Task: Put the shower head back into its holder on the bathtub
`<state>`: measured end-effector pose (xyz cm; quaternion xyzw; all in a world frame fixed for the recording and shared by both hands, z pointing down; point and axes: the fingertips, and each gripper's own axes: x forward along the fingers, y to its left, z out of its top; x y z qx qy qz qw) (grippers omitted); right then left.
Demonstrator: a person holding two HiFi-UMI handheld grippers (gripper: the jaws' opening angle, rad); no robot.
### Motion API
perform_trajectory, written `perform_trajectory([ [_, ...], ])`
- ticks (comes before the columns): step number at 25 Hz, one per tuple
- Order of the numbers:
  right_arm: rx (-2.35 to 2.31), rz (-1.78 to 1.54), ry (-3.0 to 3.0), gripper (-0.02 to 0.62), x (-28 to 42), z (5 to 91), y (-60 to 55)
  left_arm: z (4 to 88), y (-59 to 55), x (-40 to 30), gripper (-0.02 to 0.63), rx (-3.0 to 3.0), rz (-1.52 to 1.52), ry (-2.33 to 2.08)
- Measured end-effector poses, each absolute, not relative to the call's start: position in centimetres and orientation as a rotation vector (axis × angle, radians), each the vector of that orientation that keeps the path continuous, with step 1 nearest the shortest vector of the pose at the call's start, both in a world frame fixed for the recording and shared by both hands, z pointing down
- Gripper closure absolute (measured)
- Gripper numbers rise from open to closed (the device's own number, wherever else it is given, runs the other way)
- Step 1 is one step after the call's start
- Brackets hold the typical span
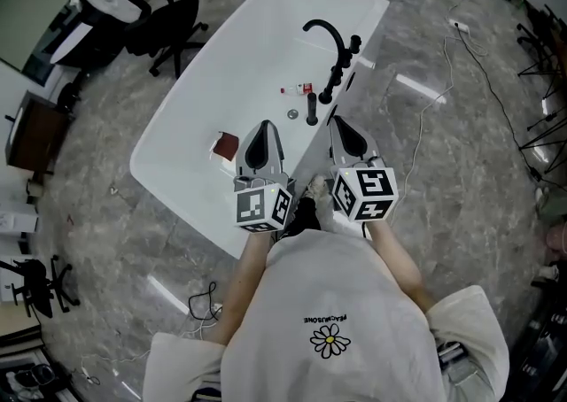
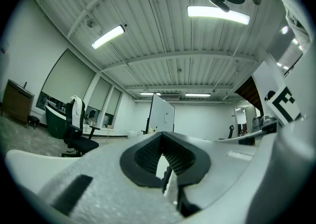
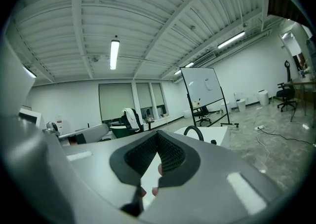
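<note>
Nearest to us is the white shirt with its daisy, and past it both arms reach out over the near end of the tub. The left claw hangs above the tub's inside, its jaws clenched on nothing; its own view shows the ribbed pads meeting, with a whiteboard and a chair far across the room. The right claw hangs over the tub's right rim, also clenched and empty, and points level toward the black faucet. We see the shower head as a short black rod standing upright by that rim, just beside the faucet's base and just ahead of the right claw, touched by neither claw. Whether it sits in its holder we cannot tell. In the tub lie a small red-and-white thing near the drain and a brown square just left of the left claw.
</note>
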<state>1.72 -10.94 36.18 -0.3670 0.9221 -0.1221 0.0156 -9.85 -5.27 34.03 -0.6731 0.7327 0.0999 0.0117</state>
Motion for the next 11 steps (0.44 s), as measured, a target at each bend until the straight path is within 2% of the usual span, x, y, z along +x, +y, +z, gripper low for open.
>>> perform_trajectory([
  [11, -0.966, -0.377, 2.87, 0.592, 1.5, 32.2, -9.5, 30.8, -4.9, -8.7, 0.607, -2.129, 0.371, 2.182],
])
